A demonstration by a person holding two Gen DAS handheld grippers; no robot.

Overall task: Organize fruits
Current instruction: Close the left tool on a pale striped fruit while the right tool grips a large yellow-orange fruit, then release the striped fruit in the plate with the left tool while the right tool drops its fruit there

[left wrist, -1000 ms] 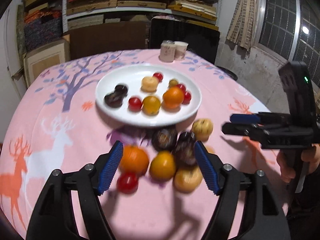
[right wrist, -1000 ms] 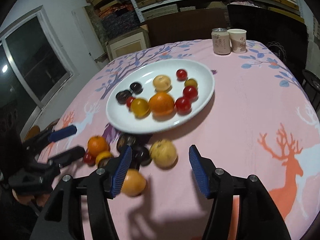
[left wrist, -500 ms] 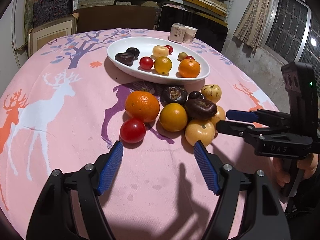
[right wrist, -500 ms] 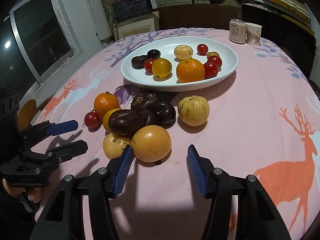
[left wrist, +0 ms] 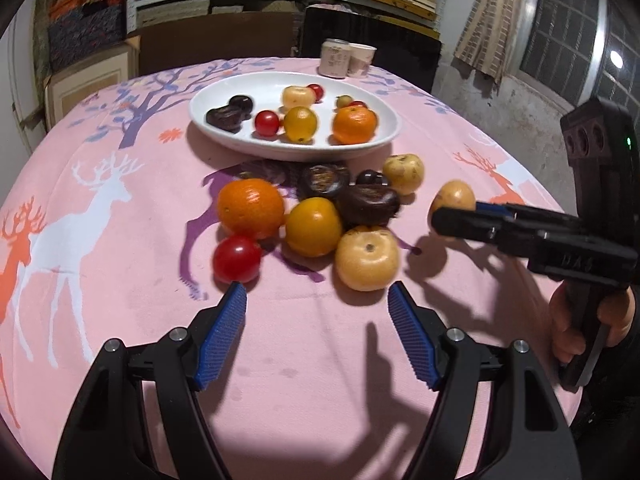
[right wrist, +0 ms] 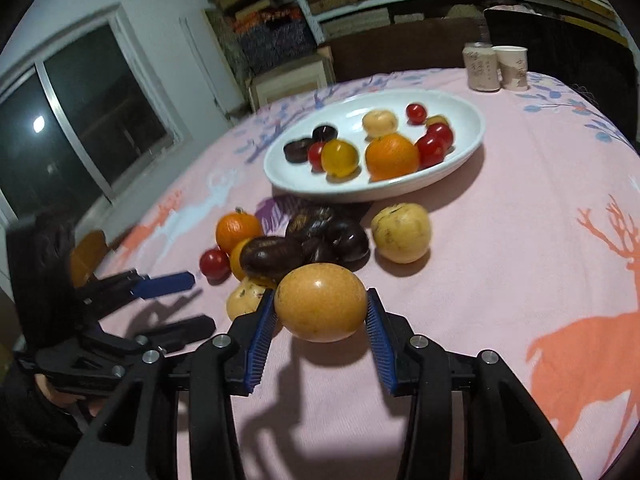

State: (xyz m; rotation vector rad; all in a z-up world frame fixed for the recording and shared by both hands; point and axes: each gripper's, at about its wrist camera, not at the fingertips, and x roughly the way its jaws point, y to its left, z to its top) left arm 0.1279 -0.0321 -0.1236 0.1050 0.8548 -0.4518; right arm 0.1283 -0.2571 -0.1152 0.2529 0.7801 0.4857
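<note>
I see both views lit from overhead, tool shadows falling dark on the table [left wrist: 120, 280]. Fisheye bends the edges into black corners. A lamp glares in the window [right wrist: 38, 123]; the plate [right wrist: 472, 120] looks slightly blurred.

plate [right wrist: 472, 120] fruit blurred, cup [right wrist: 514, 66] print unreadable, dark fruit [left wrist: 370, 178] half hidden

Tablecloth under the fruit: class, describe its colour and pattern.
The tablecloth is pink, printed with orange and white deer and purple trees; the right wrist view shows it best.

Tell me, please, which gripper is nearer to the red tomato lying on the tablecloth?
Left. The left gripper hovers open with one pad just short of the red tomato; the right gripper grips a yellow fruit across the pile.
</note>
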